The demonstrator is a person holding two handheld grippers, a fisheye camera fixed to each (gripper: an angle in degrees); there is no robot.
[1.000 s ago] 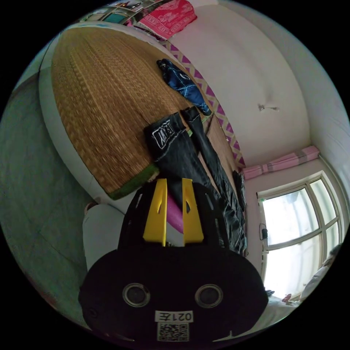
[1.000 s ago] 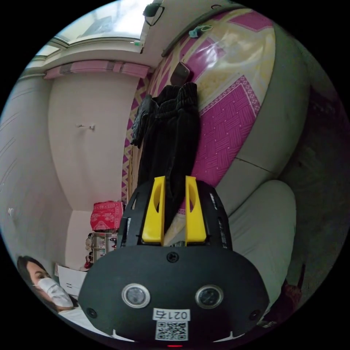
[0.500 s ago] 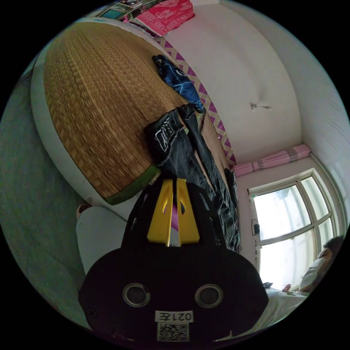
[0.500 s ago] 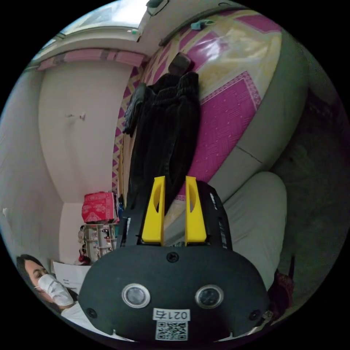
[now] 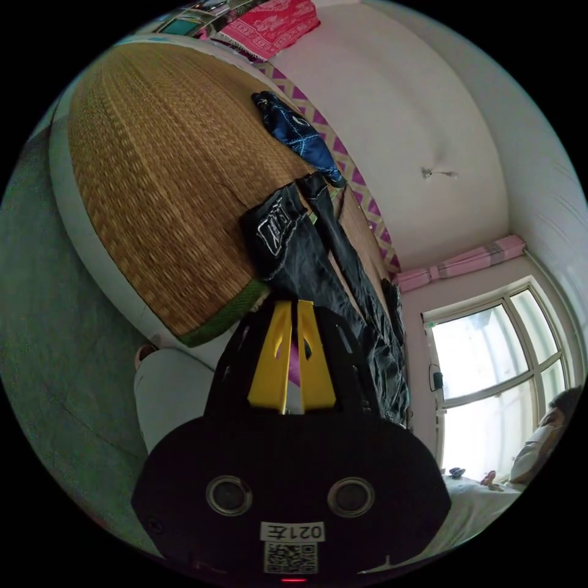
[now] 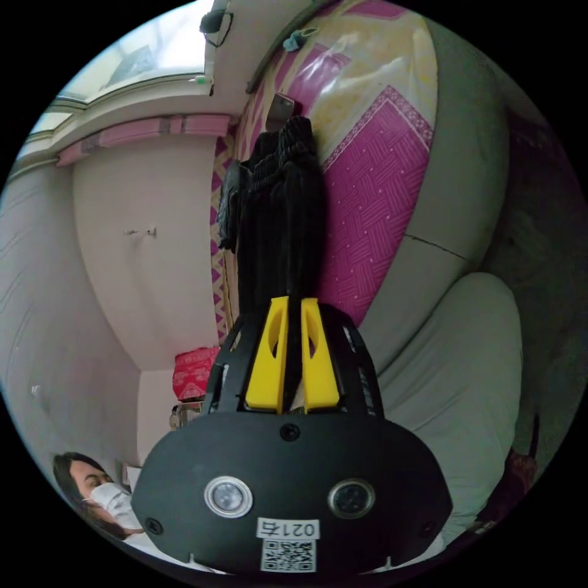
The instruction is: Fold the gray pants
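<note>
Right gripper view: right tongs, parted half a second ago, now clenching on gray pants edge. Left tongs nearly closed; contact with pants unclear. Pants lying lengthwise on bed. Lift for fold likely next.

You get daylight from the white-framed glass window, which blows out to glare. The dark gray cloth pants read almost black, without detail. Fisheye distortion bends every edge, and the woven straw mat smears slightly.
</note>
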